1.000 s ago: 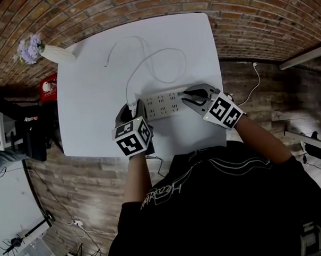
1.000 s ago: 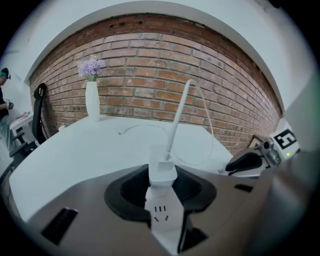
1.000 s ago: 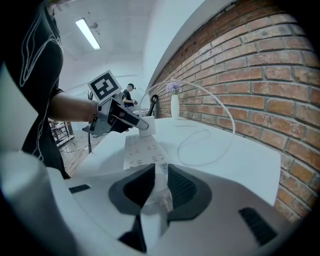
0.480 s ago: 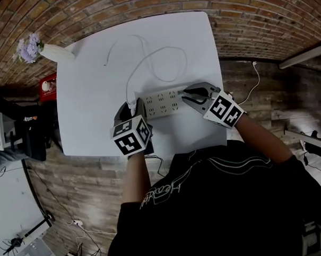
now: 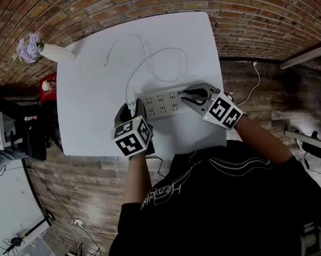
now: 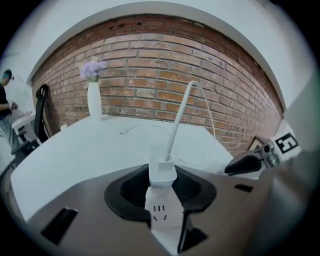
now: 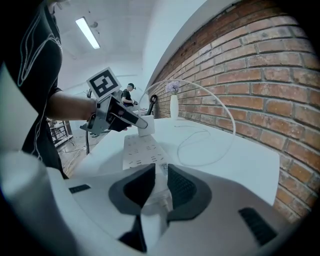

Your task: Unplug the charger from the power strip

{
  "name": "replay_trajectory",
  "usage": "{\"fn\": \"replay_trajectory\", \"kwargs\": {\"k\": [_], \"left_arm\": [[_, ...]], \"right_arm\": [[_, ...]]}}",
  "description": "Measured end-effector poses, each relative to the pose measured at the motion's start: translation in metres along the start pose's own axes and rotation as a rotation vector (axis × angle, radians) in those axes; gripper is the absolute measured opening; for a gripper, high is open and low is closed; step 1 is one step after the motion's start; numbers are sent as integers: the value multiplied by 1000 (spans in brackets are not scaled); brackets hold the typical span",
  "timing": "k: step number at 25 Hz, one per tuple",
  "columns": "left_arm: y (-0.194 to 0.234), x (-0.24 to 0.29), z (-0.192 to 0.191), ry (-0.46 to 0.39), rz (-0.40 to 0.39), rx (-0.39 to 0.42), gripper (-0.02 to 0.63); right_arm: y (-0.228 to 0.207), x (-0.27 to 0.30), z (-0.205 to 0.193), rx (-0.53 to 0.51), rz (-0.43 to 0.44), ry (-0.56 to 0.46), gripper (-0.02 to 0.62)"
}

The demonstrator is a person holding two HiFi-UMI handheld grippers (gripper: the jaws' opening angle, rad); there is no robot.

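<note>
A white power strip lies across the near middle of the white table. At its left end a white charger stands in a socket, and its cable loops away toward the brick wall. My left gripper is shut on the charger, one pad on each side of it. My right gripper is shut on the strip's right end, pressing it on the tabletop. The right gripper view looks along the strip to the charger and the left gripper at the far end.
A white vase with lilac flowers stands at the table's far left corner. The cable's loose end lies on the table behind the strip. The brick wall runs along the table's far edge. A person stands at far left.
</note>
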State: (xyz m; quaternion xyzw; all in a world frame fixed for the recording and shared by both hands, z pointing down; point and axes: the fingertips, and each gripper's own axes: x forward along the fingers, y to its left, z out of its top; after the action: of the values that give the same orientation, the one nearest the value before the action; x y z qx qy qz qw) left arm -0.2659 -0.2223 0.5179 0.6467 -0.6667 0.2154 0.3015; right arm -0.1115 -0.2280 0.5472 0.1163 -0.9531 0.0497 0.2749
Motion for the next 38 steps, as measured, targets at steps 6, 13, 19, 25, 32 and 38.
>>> {"fn": "replay_trajectory", "kwargs": {"k": [6,13,19,25,32,38], "left_arm": [[-2,-3,4,-11,24,55,137],[-10,-6,8,-24,118,175,137],[0,-3,9,12,-53,-23,138],[-4,-4,4,-7,102,133,137],[6,-5,0,22,-14,-76,137],[-3,-10,4,20,91,118,137]], "right_arm": [[1,0,0,2,0,-6,58],[0,-1,1,5,-8,-6,57],[0,-1,1,6,-6,-9,58],[0,1,1,-2,-17,-5,58],[1,2,1,-4,-8,-1,58],[1,2,2,-1,-14,-7,58]]}}
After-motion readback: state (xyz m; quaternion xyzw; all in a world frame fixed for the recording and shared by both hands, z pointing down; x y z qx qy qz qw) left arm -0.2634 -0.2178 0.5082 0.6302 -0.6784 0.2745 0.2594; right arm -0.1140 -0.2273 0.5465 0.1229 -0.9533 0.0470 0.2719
